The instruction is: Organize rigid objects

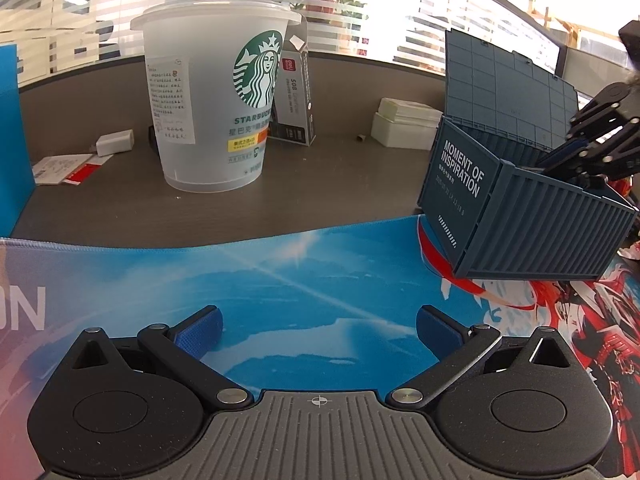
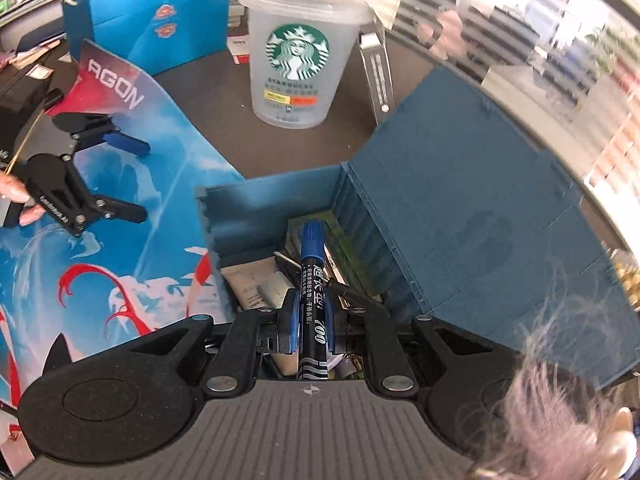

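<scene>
**Blue marker held over the open box**

The right hand-held gripper [image 2: 311, 330] is closed tight on a blue marker [image 2: 311, 292]. The marker sticks out forward between the two fingers, with its cap pointing away. It hangs right over the open blue container box [image 2: 276, 204], and its tip points down into the box. The lid [image 2: 472, 208] of the box stands up on the right side.

The left hand-held gripper [image 1: 319, 326] is wide open and holds nothing. It floats above the blue mouse mat [image 1: 280, 264], well apart from the box.

Small things already lie in the bottom of the box, but they are too jumbled to name. So it looks like part of the tidying is done. The marker is not let go yet, so that step is left.

Out on the tabletop [image 1: 340, 184], a Starbucks cup [image 1: 212, 100], a dark pen carton [image 1: 296, 108] and a white charger [image 1: 116, 142] sit far from the box. They may need putting away too.
</scene>
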The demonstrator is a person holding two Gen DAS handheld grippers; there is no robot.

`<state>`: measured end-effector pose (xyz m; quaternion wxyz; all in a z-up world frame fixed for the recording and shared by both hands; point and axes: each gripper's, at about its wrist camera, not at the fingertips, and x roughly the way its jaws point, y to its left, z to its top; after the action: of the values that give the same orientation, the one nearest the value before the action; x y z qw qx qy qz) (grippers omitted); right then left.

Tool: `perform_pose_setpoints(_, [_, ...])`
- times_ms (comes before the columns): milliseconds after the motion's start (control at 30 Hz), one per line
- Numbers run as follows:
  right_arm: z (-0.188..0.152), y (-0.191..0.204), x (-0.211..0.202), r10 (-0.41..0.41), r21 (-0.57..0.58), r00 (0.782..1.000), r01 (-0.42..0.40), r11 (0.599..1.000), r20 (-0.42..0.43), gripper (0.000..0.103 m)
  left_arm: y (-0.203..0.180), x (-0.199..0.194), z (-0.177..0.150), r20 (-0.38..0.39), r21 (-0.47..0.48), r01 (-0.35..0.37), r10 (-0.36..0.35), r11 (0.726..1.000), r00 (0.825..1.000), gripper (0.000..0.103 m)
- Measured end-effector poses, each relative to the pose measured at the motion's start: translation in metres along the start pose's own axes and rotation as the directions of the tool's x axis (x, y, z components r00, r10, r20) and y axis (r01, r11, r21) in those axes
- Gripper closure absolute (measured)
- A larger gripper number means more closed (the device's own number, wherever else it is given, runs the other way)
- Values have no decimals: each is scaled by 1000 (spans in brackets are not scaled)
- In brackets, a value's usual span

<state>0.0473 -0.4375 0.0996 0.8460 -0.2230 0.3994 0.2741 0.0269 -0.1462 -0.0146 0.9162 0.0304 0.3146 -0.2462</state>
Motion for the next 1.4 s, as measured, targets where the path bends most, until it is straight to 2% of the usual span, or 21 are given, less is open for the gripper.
perform_pose_setpoints(67, [-1, -3, 4, -16, 10, 1000, 16, 1000, -1, 89, 0, 0, 0, 0, 1, -1, 1, 1000, 1000, 0])
perform_pose_setpoints(133, [-2, -4, 2, -38, 24, 999, 38, 999, 28, 75, -1, 0, 0, -1, 1, -2, 2, 1000, 1000, 0])
perform_pose_setpoints(167, [-2, -4, -2, -43, 33, 998, 41, 999, 48, 65, -1, 1, 0, -1, 3, -3, 3, 1000, 1000, 0])
perform_pose_setpoints(200, [-2, -3, -7, -53, 40, 996, 50, 998, 73, 60, -1, 1, 0, -2, 5, -4, 4, 1000, 1000, 0])
perform_pose_setpoints(267, [-2, 0, -19, -70, 63, 989, 62, 996, 127, 59, -1, 1, 0, -3, 9, -7, 7, 1000, 1000, 0])
perform_pose_setpoints(333, [-2, 7, -33, -89, 103, 978, 71, 992, 187, 51, -1, 1, 0, -3, 10, -8, 8, 1000, 1000, 0])
perform_pose_setpoints(400, [-5, 24, -47, -98, 138, 960, 63, 988, 264, 25, -1, 1, 0, -2, 7, -6, 6, 1000, 1000, 0])
perform_pose_setpoints(467, [-11, 47, -56, -103, 161, 935, 50, 986, 340, 10, -1, 0, 0, -2, 4, -17, 17, 1000, 1000, 0])
perform_pose_setpoints(600, [-34, 100, -50, -62, 242, 901, -48, 969, 430, 9, 1, 1, 0, -5, -8, -75, 75, 997, 997, 0])
perform_pose_setpoints(700, [-53, 132, -26, -72, 334, 902, -83, 939, 426, 9, 2, 1, -1, -9, -20, -125, 125, 992, 992, 0])
perform_pose_setpoints(833, [-66, 153, -1, -174, 430, 917, 3, 903, 359, 8, 9, -1, -1, -13, -51, -186, 185, 981, 983, 0])
perform_pose_setpoints(900, [-71, 159, 9, -238, 463, 919, 70, 883, 314, 3, 11, -1, -1, -15, -62, -205, 205, 977, 979, 0])
perform_pose_setpoints(1067, [-84, 158, 27, -280, 498, 933, 137, 856, 224, 0, 9, 1, 0, -29, -49, -251, 250, 967, 968, 0])
perform_pose_setpoints(1133, [-85, 155, 34, -310, 519, 930, 169, 838, 197, 0, 9, 1, 0, -30, -47, -253, 252, 966, 967, 0])
perform_pose_setpoints(1200, [-83, 152, 41, -312, 528, 937, 187, 828, 158, 0, 9, 2, 0, -30, -47, -256, 255, 966, 967, 0])
perform_pose_setpoints(1400, [-76, 151, 48, -359, 551, 925, 238, 800, 121, 0, 9, 1, 0, -30, -46, -256, 255, 966, 966, 0])
